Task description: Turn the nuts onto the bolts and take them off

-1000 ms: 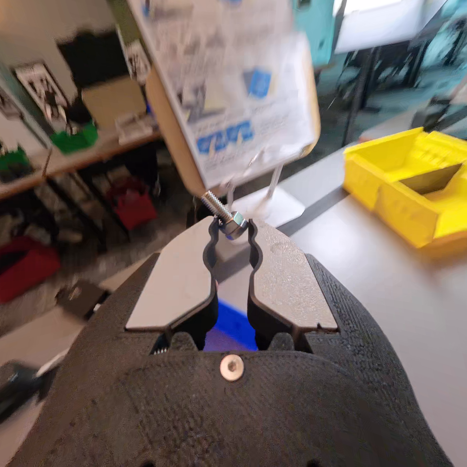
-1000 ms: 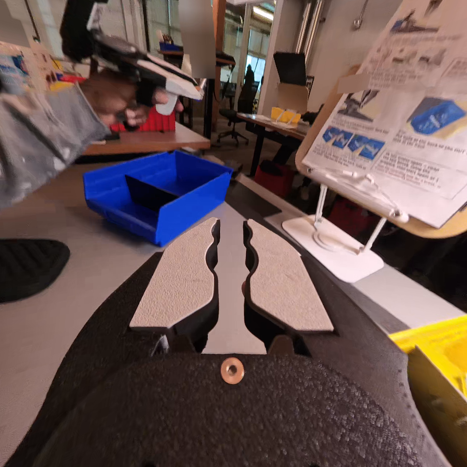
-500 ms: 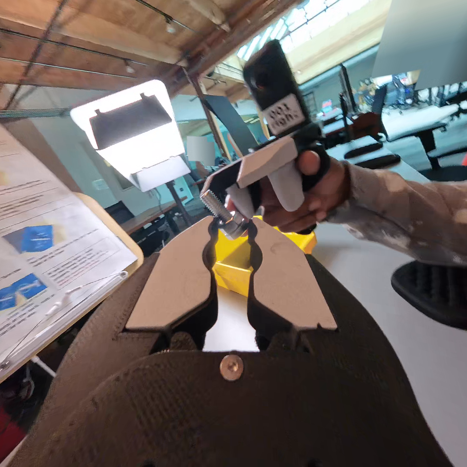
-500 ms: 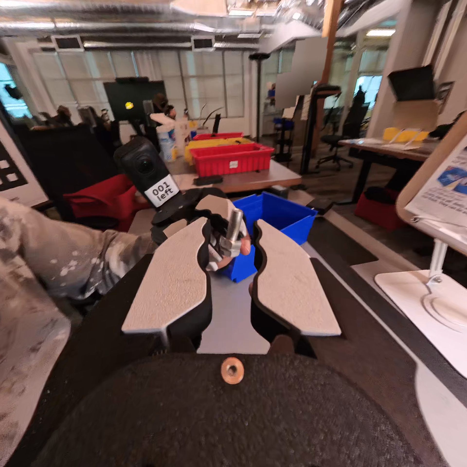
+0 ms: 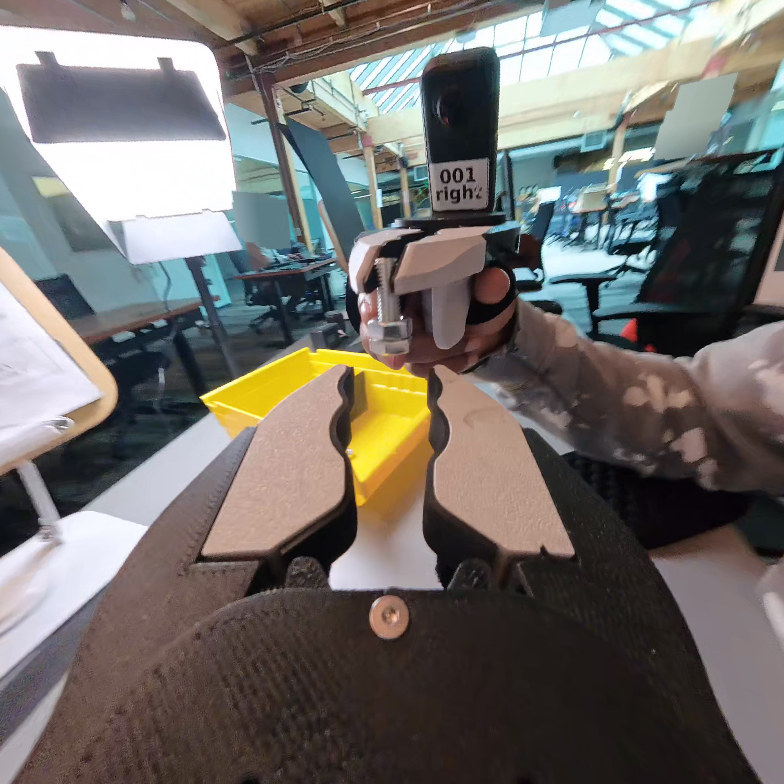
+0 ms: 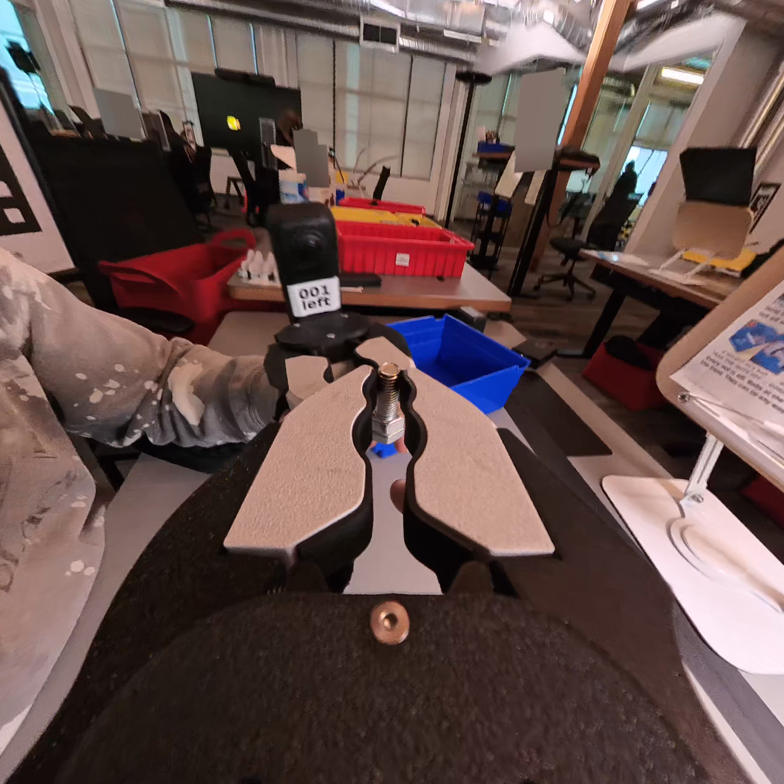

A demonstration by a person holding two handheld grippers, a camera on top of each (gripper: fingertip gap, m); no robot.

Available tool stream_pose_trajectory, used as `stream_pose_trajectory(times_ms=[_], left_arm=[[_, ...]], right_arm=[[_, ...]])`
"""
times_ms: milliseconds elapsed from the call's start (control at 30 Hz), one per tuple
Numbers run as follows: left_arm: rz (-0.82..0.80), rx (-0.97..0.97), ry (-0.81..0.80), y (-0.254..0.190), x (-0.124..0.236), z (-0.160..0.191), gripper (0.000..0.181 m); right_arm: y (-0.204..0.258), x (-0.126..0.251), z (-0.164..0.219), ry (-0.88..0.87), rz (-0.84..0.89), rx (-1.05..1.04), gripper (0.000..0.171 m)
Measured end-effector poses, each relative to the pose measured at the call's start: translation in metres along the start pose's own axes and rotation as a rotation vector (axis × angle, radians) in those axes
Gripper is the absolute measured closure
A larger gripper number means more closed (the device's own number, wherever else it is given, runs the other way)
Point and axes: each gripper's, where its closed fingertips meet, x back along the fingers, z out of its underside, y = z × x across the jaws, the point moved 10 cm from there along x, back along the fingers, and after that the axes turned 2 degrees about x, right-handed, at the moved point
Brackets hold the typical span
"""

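A silver bolt (image 6: 388, 403) stands upright between my right gripper's (image 6: 388, 377) fingers, which are shut on its threaded shaft. A hex nut (image 6: 388, 428) sits at the bolt's lower end, below the grip. In the left wrist view the same bolt (image 5: 387, 292) hangs from the right gripper (image 5: 384, 275), with nut and head stacked at the bottom (image 5: 388, 335). My left gripper (image 5: 388, 375) is open and empty, just below and in front of the bolt. It also shows behind the bolt in the right wrist view (image 6: 343, 365).
A yellow bin (image 5: 297, 382) sits on the grey table beyond my left gripper. A blue bin (image 6: 466, 369) stands behind the right gripper. A paper sheet on a white stand (image 6: 700, 551) is at the right. Sleeved arms hold both grippers. My two grippers' fingertips are within a few centimetres of each other.
The left gripper, which held the bolt, brought it to the right gripper. The right gripper has shut on the thread. The left gripper has opened and drawn back.
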Motion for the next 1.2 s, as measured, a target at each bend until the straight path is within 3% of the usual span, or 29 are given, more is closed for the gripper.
stream_pose_trajectory(times_ms=[233, 367, 867, 1000, 1100, 1200], left_arm=[[0.082, 0.196, -0.069, -0.001, -0.003, 0.001, 0.153], [0.06, 0.194, -0.064, 0.0, -0.004, 0.003, 0.163], [0.051, 0.212, -0.066, -0.002, -0.006, 0.009, 0.163], [0.003, 0.272, -0.108, 0.001, -0.006, 0.013, 0.163], [-0.092, 0.285, -0.133, 0.006, -0.003, 0.018, 0.163], [-0.17, 0.288, -0.146, 0.011, 0.0, 0.021, 0.163]], right_arm=[[0.003, -0.006, 0.003, -0.051, -0.04, 0.008, 0.161], [0.004, -0.01, 0.005, -0.051, -0.048, 0.005, 0.162], [0.002, -0.007, 0.005, 0.003, -0.059, -0.046, 0.162], [-0.002, -0.008, 0.007, 0.003, -0.007, -0.059, 0.16], [-0.009, -0.007, 0.009, -0.012, 0.048, -0.115, 0.144], [-0.012, -0.012, 0.015, 0.011, 0.066, -0.126, 0.14]])
